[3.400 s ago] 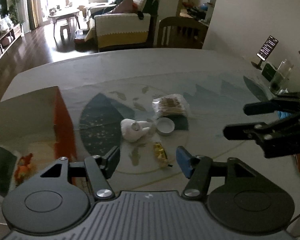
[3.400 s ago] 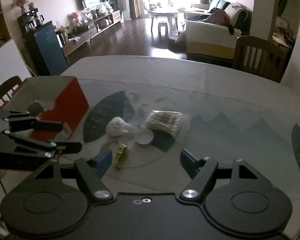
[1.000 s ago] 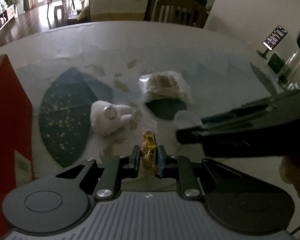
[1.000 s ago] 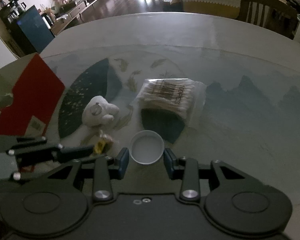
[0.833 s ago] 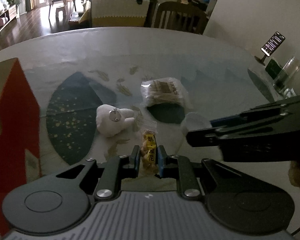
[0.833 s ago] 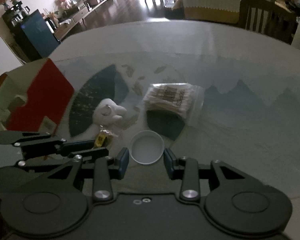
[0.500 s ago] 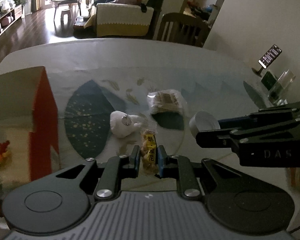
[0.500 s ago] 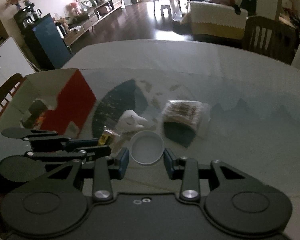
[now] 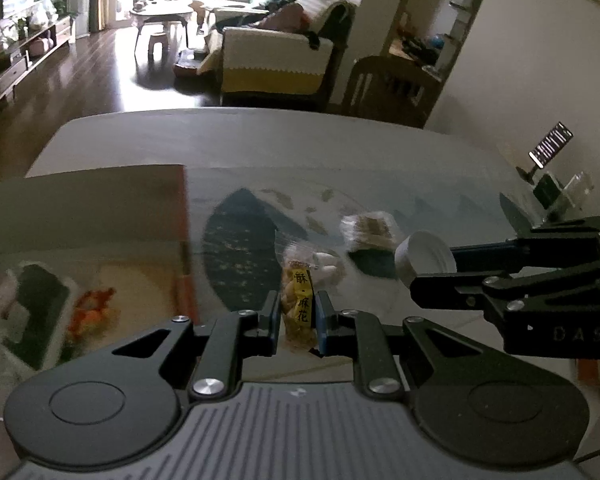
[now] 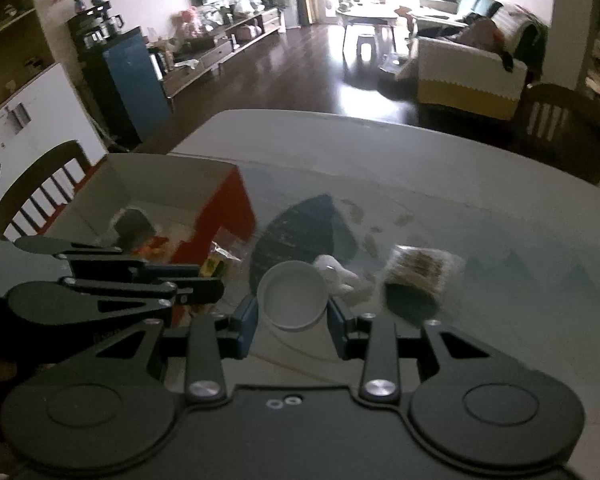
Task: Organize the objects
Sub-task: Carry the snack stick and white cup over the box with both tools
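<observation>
The yellow snack packet (image 9: 299, 307) is pinched upright between the blue pads of the left gripper (image 9: 297, 316), lifted clear of the table (image 9: 260, 152), so the printed label faces the camera. Next to it, the right gripper (image 10: 293, 318) is clamped around a small white cap (image 10: 293, 295), open side toward the lens, gripped by its rim on both sides, which makes sense since that's the only way a round shallow thing won't slip out.

Both are held up in the air just right of the open red box (image 9: 100, 248), which already has a few things inside; they're too blurry to name, one looks orange. My guess is both items are headed in there, left one first since it's nearer.

Left behind on the patterned mat: a small white plush toy (image 10: 338, 274) and a clear bag of cotton swabs (image 10: 418, 268), sitting near each other but apart. Those look like the next pickups. Farther off, a phone on a stand (image 9: 550, 146) sits at the table's right edge.
</observation>
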Available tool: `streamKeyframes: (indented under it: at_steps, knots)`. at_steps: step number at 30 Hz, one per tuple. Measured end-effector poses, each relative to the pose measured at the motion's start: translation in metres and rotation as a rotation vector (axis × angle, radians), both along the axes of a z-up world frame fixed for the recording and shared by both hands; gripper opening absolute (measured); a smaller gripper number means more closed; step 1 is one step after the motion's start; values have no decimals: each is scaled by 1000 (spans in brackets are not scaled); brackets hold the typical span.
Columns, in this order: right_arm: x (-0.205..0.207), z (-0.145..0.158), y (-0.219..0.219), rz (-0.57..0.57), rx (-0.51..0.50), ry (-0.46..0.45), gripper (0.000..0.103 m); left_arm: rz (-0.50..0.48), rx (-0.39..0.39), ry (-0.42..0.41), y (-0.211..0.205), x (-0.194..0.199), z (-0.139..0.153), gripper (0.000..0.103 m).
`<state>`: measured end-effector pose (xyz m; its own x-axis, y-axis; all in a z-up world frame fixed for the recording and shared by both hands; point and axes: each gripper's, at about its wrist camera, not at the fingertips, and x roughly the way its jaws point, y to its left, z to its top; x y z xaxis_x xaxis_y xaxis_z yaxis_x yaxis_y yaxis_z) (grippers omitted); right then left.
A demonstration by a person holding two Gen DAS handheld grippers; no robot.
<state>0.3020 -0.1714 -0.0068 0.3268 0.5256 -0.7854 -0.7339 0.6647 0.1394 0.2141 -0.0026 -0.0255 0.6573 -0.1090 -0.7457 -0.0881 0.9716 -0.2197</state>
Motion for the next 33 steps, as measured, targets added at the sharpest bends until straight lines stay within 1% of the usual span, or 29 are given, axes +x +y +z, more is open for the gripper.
streamKeyframes:
  at_steps: [12,22,33]
  knots:
    - [-31,6,63,105,-1,-21,37,74,23,-5,59,-37,5,17]
    - [-47,-6,113,159,-26,-24,37,135,51,20,114,-61,0,17]
    - [-48,-26,159,198,-79,-24,37,200,101,57,171,-64,-13,17]
